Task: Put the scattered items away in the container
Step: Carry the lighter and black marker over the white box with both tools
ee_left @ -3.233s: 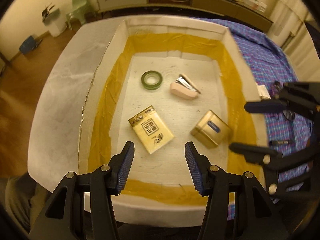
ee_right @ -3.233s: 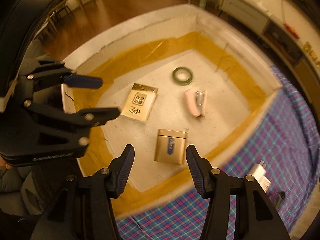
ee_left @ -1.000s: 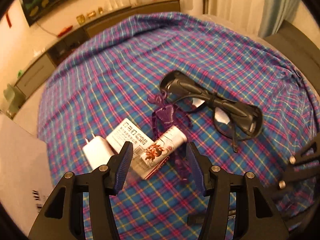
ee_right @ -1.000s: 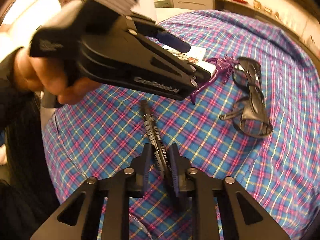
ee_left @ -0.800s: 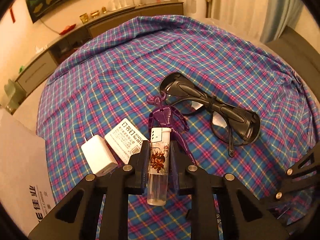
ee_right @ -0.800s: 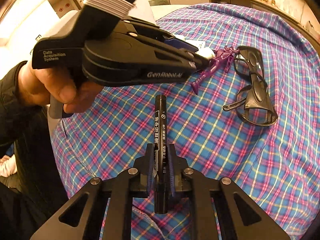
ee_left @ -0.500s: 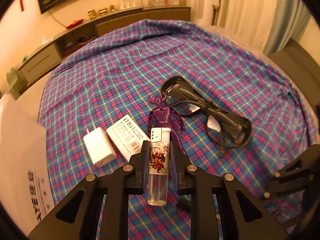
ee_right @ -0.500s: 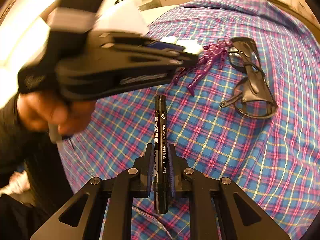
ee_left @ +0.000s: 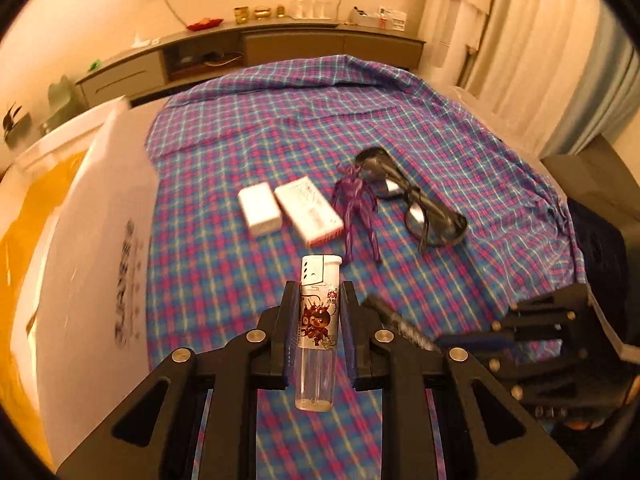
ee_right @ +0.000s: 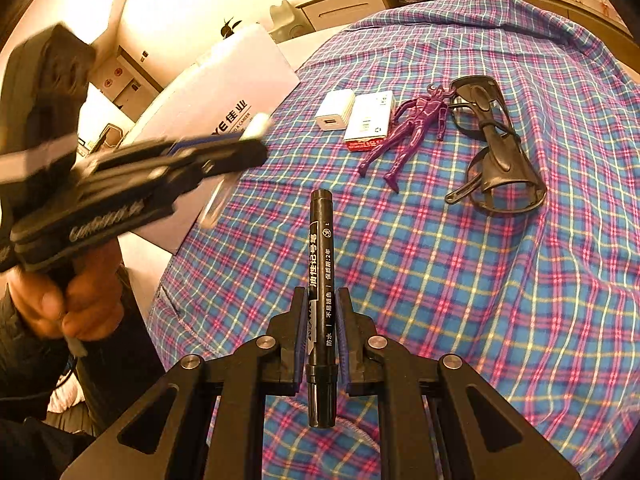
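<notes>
My left gripper [ee_left: 319, 300] is shut on a clear lighter [ee_left: 319, 322] with a cartoon print, held above the plaid cloth. My right gripper [ee_right: 320, 304] is shut on a black marker [ee_right: 320, 264], also lifted off the cloth. The white box [ee_left: 92, 256] with yellow tape inside stands at the left; in the right wrist view the box [ee_right: 224, 92] is behind my blurred left gripper [ee_right: 240, 148]. On the cloth lie a white charger [ee_left: 259, 209], a staple box [ee_left: 308, 210], a purple figure [ee_left: 356, 210] and black glasses [ee_left: 416, 200].
The plaid cloth [ee_right: 460, 280] covers the table and hangs over its near edge. A long sideboard [ee_left: 248, 52] runs along the back wall, with curtains [ee_left: 520, 52] at the right. My right gripper [ee_left: 532, 332] shows low right in the left wrist view.
Both grippers closed on their items, the lighter and the marker, and lifted them. The left gripper has since swung left toward the box, so the box now shows at its left.
</notes>
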Tool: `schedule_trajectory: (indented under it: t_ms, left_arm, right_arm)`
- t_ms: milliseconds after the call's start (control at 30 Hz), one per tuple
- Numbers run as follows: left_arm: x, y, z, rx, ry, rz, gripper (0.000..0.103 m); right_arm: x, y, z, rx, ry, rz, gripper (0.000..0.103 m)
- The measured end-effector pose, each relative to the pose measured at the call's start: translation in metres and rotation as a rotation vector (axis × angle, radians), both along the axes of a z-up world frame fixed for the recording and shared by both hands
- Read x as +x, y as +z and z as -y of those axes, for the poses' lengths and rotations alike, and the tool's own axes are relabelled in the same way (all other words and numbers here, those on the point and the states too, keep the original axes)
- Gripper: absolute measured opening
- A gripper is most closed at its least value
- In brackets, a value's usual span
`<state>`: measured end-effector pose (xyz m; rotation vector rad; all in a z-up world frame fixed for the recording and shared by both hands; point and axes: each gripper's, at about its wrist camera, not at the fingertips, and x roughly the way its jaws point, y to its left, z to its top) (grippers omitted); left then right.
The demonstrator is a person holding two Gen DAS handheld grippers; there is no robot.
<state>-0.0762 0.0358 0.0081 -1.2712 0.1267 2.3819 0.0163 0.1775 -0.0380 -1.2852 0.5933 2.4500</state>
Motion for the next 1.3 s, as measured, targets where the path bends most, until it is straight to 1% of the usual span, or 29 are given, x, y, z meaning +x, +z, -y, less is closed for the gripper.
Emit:
schedule_trajectory:
  t_ms: [67,200,300,467,700,1033,1300]
  left_arm:
    - [0.01,0.0,0.009,0.003,0.027,0.018,0.02]
    - [0.026,0.005,0.024,0.016,0.069,0.027,0.02]
    - [0.037,0.012,0.031,0.015,0.085,0.013,0.02]
    - [0.052,0.026,0.044,0.044,0.095,-0.009,0.02]
    - [0.069,0.045,0.063,0.079,0.106,-0.035,0.02]
    - [0.076,0.08,0.1,0.114,0.147,-0.107,0.02]
    - [0.067,0.092,0.132,0.126,0.198,-0.122,0.02]
  right_arm:
    - [-0.006,-0.001,-0.004,0.001,-0.001,-0.006,0.014]
    - [-0.005,0.001,0.007,0.001,-0.001,-0.016,0.014]
    - [-0.006,0.004,0.019,0.01,0.001,-0.025,0.014]
    - [-0.008,0.018,0.038,0.04,0.009,-0.053,0.014]
    - [-0.016,0.038,0.062,0.043,0.03,-0.106,0.015]
    - [-0.045,0.074,0.095,0.1,0.1,-0.148,0.014]
    - [-0.071,0.094,0.11,0.128,0.143,-0.161,0.015]
